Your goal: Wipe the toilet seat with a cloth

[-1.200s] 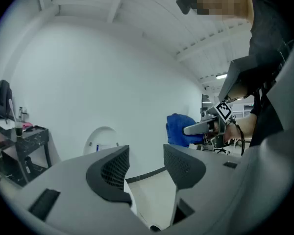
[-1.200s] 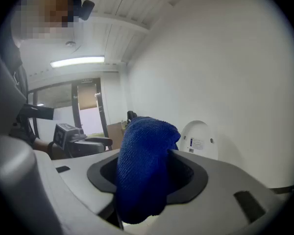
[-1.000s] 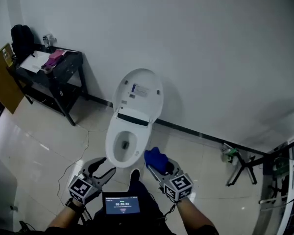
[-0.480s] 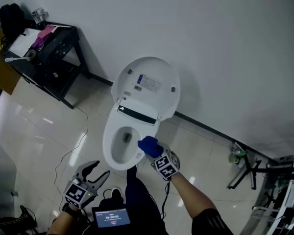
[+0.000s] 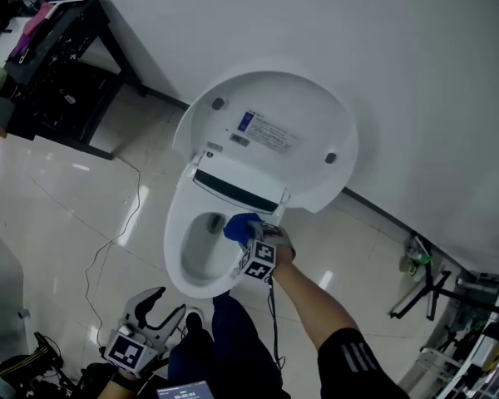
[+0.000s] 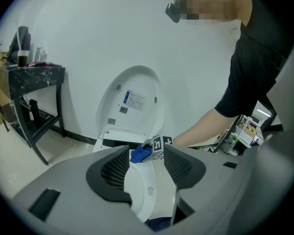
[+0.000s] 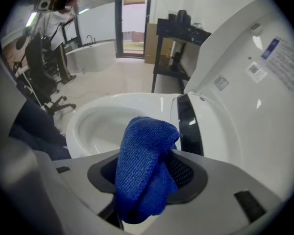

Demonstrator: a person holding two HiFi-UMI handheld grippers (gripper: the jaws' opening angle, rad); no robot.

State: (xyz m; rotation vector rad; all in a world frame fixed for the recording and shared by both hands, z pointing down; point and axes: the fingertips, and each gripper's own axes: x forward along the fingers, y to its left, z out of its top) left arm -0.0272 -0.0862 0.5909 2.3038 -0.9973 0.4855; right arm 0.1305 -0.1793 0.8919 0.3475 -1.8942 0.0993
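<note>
White wall and pale glossy floor (image 5: 83,198) frame a toilet (image 5: 176,260) that stands against the wall with its lid (image 5: 270,140) tipped up, which leaves the ring round the bowl open to you. Your right claw (image 5: 246,234) is pressed together on a bunched blue cloth (image 5: 243,227), and your arm reaches it out over the ring's rear right part, just beside the black strip at the hinge; that looks like a sensible starting corner for a wipe that runs round the ring. In the right gripper view the cloth (image 7: 147,151) bulges up out of the claw (image 7: 148,173) and hangs below it, so a soft wad rather than hard plastic would meet the surface. Your left claw (image 5: 163,306) sits low by your knee, well apart from the toilet, jaws spread with nothing in them; in its own view the gap (image 6: 145,156) only frames the toilet and the distant cloth, so it seems parked out of the way. Whether the cloth touches the ring yet cannot be told: the wad and the claw cover the spot in every view. You also cannot tell whether that white ring is the seat (image 7: 112,104) lying down or the bare rim with the seat raised against the lid. Your leg hides the bowl's near edge, print on the lid's label is too small to read, and the black table (image 5: 54,65) is cut off at the upper left.
</note>
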